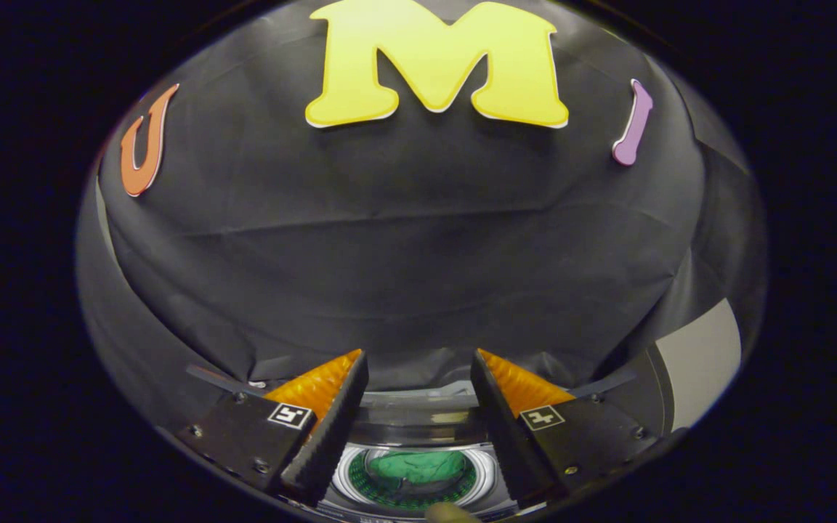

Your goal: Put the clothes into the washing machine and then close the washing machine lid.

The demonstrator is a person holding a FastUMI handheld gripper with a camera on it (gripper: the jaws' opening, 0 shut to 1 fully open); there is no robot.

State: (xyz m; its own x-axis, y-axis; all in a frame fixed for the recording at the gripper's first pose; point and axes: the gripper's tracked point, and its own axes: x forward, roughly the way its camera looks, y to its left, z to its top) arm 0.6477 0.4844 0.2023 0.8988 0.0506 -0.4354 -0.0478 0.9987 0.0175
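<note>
Nearest the camera is the tool, its two fingers spread wide apart and grasping nothing; the gap between them stays free from base to tips. Each finger carries a small square marker on its housing.

Down between the finger bases sits the washing machine, seen from above. Its round drum mouth has a pale ring around it and a perforated inner wall, and it faces up toward the camera. The clothes lie inside the drum as a green crumpled bundle, roughly centred in the opening and a little wider across than deep (its folds are too bunched to tell what garment it is). The lid shows as a clear, curved band just beyond the drum mouth, between the two fingers; it appears raised, leaving the drum uncovered, though its exact angle cannot be told. A small tan rounded thing pokes in at the near rim of the machine; what it is cannot be told.

Beyond the fingertips hangs the booth's black cloth wall, creased and draped, with nothing between it and the tool. Off past the right finger a pale grey panel stands at the cloth's edge. The fingers flank the drum mouth on both sides, well above it and touching neither rim nor clothes.
</note>
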